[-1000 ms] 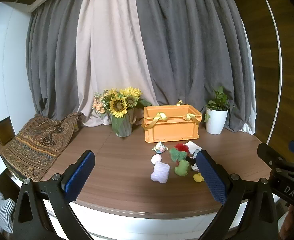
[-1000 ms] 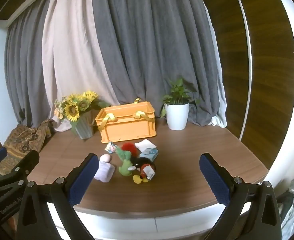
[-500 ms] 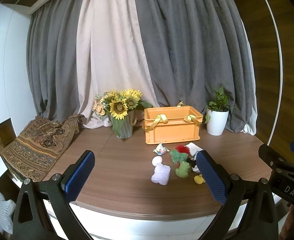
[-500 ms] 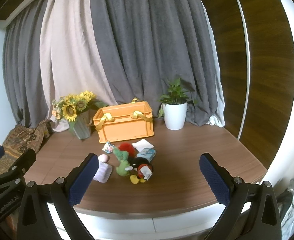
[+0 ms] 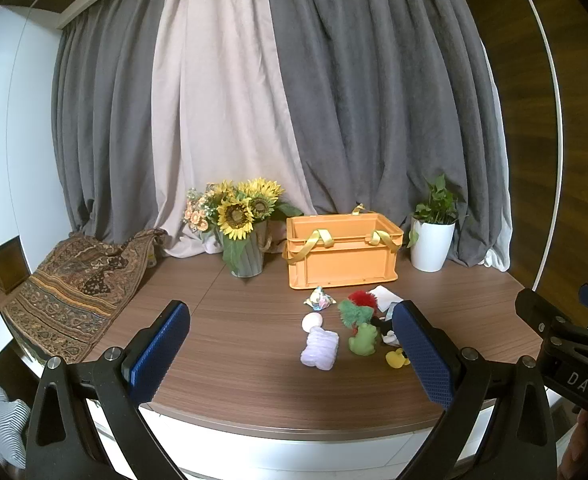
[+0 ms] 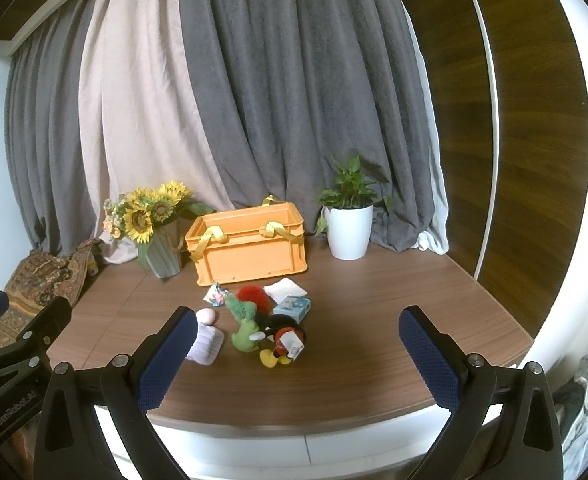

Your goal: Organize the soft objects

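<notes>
A pile of soft toys lies mid-table: a lilac knit bundle (image 5: 319,347), a pink ball (image 5: 312,321), a green plush (image 5: 362,339) (image 6: 246,335), a red fluffy toy (image 6: 254,294), a black-and-red plush with yellow feet (image 6: 284,341), a patterned cloth (image 6: 215,295), a white cloth (image 6: 285,289) and a blue packet (image 6: 292,305). An orange crate (image 5: 341,249) (image 6: 250,245) with yellow straps stands behind them. My left gripper (image 5: 294,354) and right gripper (image 6: 299,354) are open and empty, held above the table's near edge, short of the toys.
A sunflower vase (image 5: 242,236) stands left of the crate, a white plant pot (image 5: 431,245) right of it. A patterned rug (image 5: 70,292) drapes over the table's left end. Grey and beige curtains hang behind. The right gripper's body (image 5: 565,344) shows at the left view's right edge.
Both grippers have risen and pulled back slightly, so the toys and crate sit a little lower and smaller in view. Nothing on the table moved.
</notes>
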### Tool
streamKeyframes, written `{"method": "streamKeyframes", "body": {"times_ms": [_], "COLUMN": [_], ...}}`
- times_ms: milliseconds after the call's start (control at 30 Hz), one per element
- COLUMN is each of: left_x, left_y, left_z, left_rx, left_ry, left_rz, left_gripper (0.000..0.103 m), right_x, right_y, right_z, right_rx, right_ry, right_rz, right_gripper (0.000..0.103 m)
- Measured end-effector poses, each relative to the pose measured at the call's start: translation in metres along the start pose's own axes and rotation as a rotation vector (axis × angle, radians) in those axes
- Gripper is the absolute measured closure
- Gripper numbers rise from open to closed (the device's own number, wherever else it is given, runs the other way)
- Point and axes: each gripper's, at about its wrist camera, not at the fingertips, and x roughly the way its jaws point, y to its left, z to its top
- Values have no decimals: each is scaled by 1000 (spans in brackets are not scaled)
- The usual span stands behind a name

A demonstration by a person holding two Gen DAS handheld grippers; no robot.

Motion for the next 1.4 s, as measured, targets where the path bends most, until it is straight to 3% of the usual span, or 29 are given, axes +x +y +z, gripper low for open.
{"method": "streamKeyframes", "body": {"times_ms": [1033,1400], "left_x": [0,26], "left_y": [-6,-9], "left_z": [0,-8], "left_rx": [1,2], "left_ry": [-8,53], "left_rz": [0,6], "left_gripper": [0,0], "right_x": [-3,6], "right_y": [-2,-3], "right_z": [3,1], "right_rx": [0,5], "right_ry": [-3,25], "right_rz": [-1,7], "right_gripper": [1,1]}}
